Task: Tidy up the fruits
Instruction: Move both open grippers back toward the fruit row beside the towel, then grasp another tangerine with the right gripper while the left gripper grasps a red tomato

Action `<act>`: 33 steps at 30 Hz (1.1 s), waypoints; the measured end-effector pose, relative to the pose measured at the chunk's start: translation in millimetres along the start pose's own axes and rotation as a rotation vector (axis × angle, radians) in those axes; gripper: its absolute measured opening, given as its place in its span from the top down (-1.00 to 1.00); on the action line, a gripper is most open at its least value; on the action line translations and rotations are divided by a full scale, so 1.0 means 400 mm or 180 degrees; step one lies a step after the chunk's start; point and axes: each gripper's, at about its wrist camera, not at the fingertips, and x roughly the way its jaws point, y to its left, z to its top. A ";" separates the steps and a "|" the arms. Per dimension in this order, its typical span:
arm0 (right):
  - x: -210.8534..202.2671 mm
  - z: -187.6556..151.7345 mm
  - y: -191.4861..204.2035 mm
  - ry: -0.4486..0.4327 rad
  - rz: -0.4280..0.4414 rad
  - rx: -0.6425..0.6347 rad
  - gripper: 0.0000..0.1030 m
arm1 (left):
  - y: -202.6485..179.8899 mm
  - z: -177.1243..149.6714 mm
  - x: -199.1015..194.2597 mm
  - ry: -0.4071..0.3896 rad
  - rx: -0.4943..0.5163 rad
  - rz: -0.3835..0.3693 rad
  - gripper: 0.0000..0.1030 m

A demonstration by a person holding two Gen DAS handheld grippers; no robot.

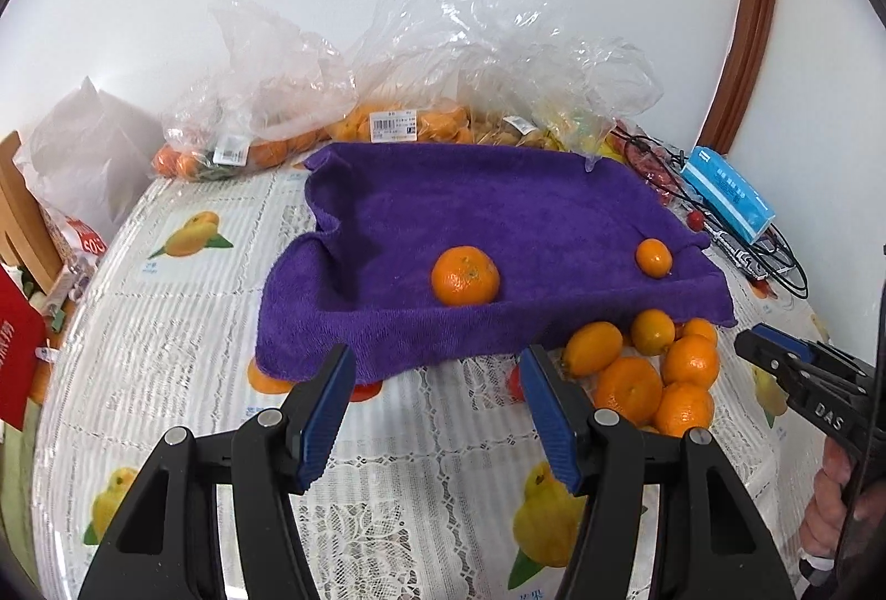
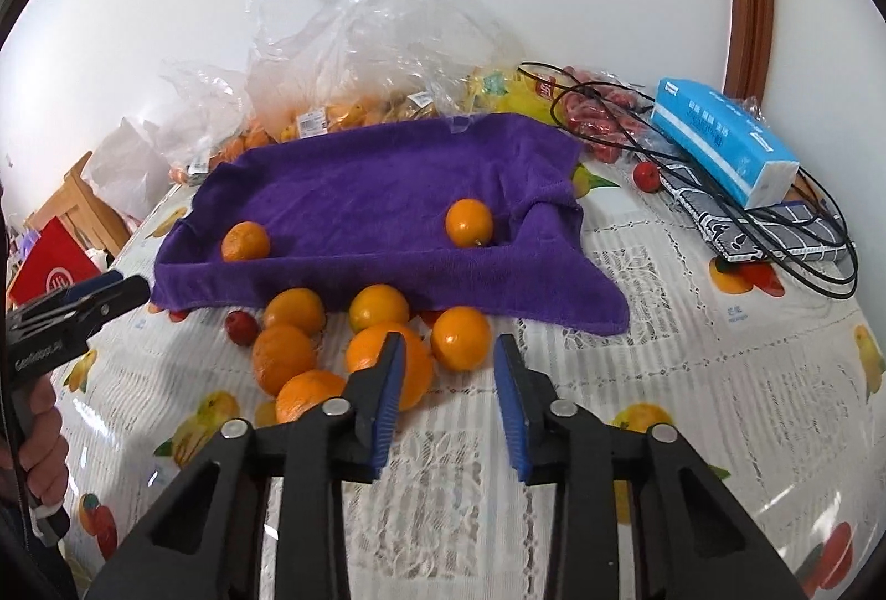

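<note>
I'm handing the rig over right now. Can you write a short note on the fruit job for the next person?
Left tool: open, empty, aimed at the near edge of the towel.
Right tool: jaws a little apart, empty, at the edge of the pile.
Things: two oranges lie on the towel. The pile, six oranges and a red fruit, sits on the table in front of it. The bags of fruit are behind.
Done: two oranges on the towel.
Left: probably moving the pile onto the towel, one fruit at a time.
</note>
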 end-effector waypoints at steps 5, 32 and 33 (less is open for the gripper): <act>0.048 0.011 -0.018 0.0089 0.0015 0.0027 0.48 | 0.005 -0.007 0.030 0.0004 -0.0084 -0.0048 -0.16; 0.155 0.045 -0.035 0.0449 0.0248 0.0137 0.37 | 0.034 -0.016 0.084 -0.0002 -0.0303 -0.0249 -0.16; 0.156 0.044 -0.038 0.0449 0.0285 0.0163 0.39 | 0.035 -0.016 0.084 -0.0003 -0.0310 -0.0257 -0.16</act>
